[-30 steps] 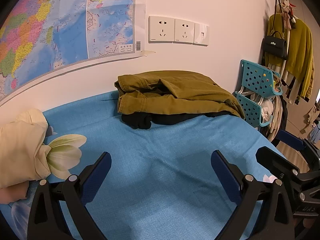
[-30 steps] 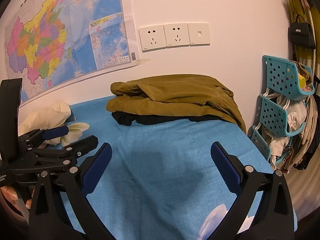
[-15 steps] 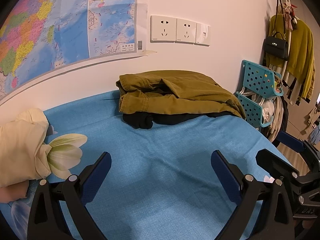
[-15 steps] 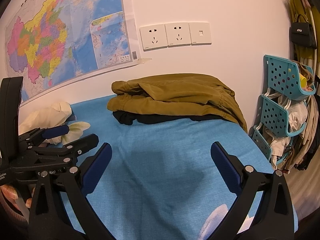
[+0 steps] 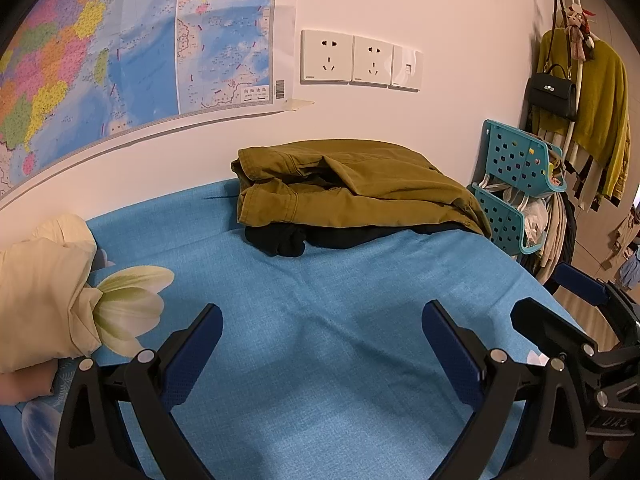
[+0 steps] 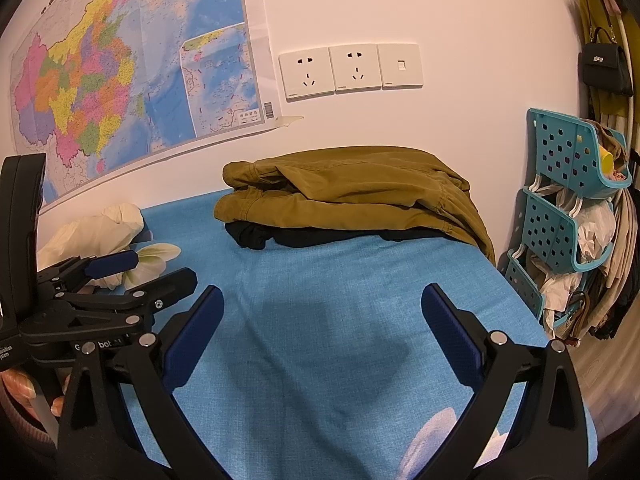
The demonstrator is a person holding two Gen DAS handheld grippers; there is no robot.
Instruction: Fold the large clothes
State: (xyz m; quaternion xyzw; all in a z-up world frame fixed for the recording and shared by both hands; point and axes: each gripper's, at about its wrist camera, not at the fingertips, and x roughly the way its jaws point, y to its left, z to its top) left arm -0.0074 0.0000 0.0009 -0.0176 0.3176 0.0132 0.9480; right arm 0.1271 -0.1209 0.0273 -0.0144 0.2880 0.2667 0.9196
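Observation:
A folded olive-green garment (image 5: 352,186) (image 6: 352,192) lies on a folded black garment (image 5: 288,240) (image 6: 256,236) at the far side of the blue cloth-covered surface (image 5: 320,340) (image 6: 340,340), against the wall. A cream garment (image 5: 36,288) (image 6: 92,232) lies bunched at the left edge. My left gripper (image 5: 320,348) is open and empty above the blue cloth; it also shows at the left of the right wrist view (image 6: 116,276). My right gripper (image 6: 320,328) is open and empty above the cloth; it also shows at the right of the left wrist view (image 5: 560,300).
A map (image 6: 120,80) and wall sockets (image 6: 348,70) are on the wall behind. A teal tiered basket rack (image 6: 568,208) with clothes stands right of the surface. A black handbag (image 5: 554,94) and a yellow-green sweater (image 5: 604,112) hang beyond it.
Both grippers have drifted very slightly; the views shift a little. Both stay open and empty, and the clothes have not moved.

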